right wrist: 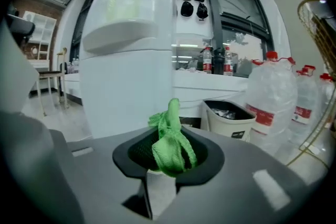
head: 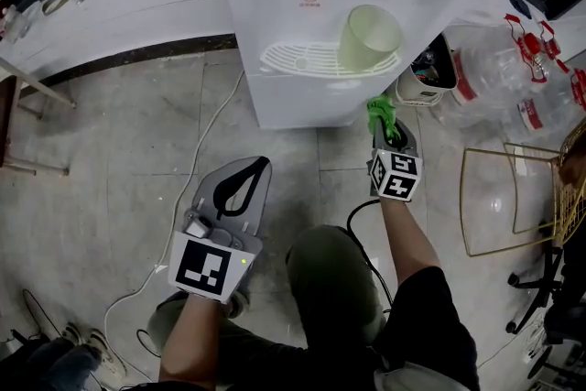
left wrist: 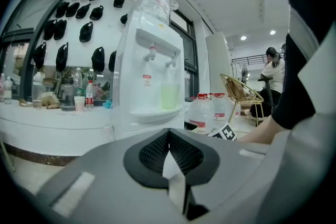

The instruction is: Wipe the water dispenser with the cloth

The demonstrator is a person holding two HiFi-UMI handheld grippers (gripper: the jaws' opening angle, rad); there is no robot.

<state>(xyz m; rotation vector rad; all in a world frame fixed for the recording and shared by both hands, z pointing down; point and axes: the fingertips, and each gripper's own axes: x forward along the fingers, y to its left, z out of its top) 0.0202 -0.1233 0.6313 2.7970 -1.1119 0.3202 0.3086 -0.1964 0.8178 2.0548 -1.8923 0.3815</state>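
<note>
The white water dispenser stands on the floor ahead, with two taps and a pale green cup on its drip tray. My right gripper is shut on a bright green cloth, just in front of the dispenser's lower right corner, apart from it. In the right gripper view the cloth bunches up between the jaws, with the dispenser close behind. My left gripper hangs lower left, shut with nothing in it; in its own view the jaws meet below the dispenser.
A small waste bin and several large water bottles stand to the dispenser's right. A gold wire chair is at the far right. A white cable trails over the tiled floor. A long white counter runs at the left.
</note>
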